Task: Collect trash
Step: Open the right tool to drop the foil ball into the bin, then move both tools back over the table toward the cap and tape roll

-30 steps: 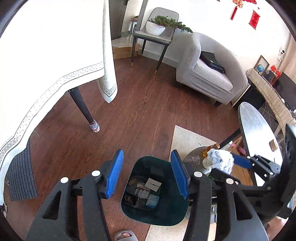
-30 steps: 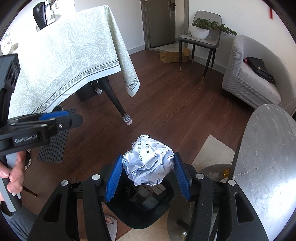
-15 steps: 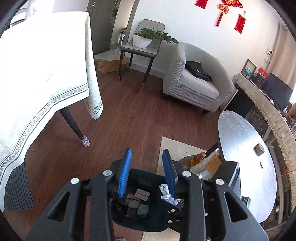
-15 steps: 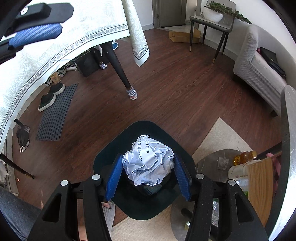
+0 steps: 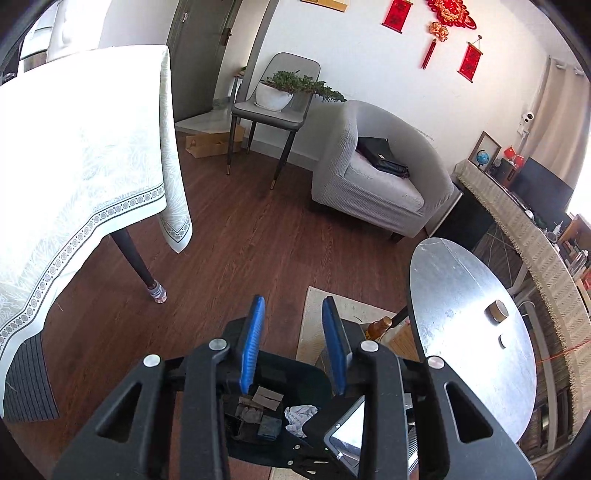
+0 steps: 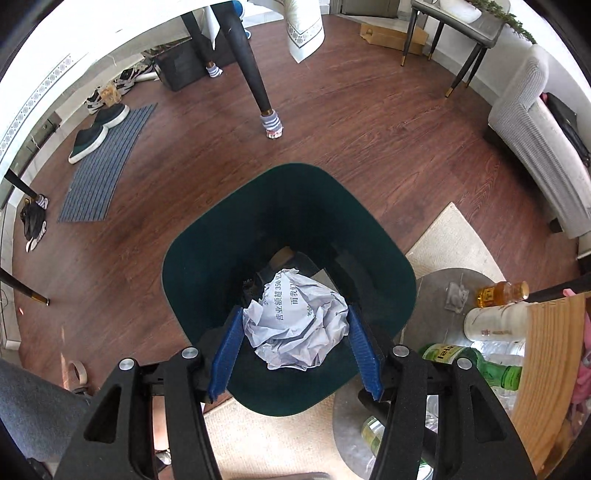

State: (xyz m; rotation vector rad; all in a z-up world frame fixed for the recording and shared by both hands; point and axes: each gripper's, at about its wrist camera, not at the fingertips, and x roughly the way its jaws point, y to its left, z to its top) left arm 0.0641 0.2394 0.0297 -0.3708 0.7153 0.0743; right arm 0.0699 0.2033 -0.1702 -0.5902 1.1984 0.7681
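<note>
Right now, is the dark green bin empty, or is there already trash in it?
Not empty. The dark green bin already holds flat scraps on its bottom, seen in the left wrist view.

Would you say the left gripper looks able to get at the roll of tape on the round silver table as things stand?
Probably yes: the left gripper holds nothing, and the roll of tape lies alone on the bare round silver table, with nothing visible between them.

A lived-in home's living room: a grey armchair point(image 5: 373, 184) at 1 o'clock, red festive hangings point(image 5: 448, 22) on the white wall, a cloth-draped dining desk point(image 5: 74, 155) at 10 o'clock, shoes point(image 6: 98, 127) on a doormat point(image 6: 105, 162) over wood flooring.
</note>
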